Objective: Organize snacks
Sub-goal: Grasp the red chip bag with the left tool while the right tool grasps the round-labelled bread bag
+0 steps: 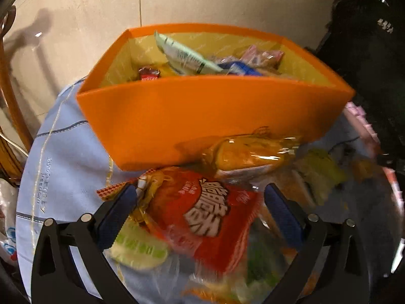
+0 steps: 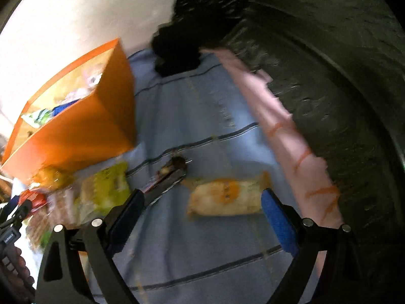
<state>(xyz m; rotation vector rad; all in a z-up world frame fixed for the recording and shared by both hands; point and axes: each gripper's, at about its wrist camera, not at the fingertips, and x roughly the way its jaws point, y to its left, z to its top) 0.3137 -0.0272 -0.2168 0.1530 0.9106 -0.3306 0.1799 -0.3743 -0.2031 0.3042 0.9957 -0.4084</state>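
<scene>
An orange box [image 1: 210, 116] with a yellow lining stands on a light blue cloth [image 1: 65, 167] and holds several wrapped snacks. In front of it lies a loose pile. My left gripper [image 1: 200, 197] is open, its blue pads either side of a red packet [image 1: 210, 215] with white characters. A clear-wrapped yellow cake [image 1: 250, 154] leans against the box. In the right wrist view my right gripper [image 2: 202, 196] is open just above an orange and white packet [image 2: 225, 198] lying on the cloth. The orange box [image 2: 76, 126] stands to the left.
A dark bar-shaped snack [image 2: 169, 174] and a green-yellow packet [image 2: 106, 190] lie left of the right gripper. A pink cloth [image 2: 286, 136] and dark textured fabric [image 2: 341, 76] border the right side. A wooden chair frame [image 1: 10, 106] stands at the far left. A hand [image 2: 15, 266] holds the left gripper.
</scene>
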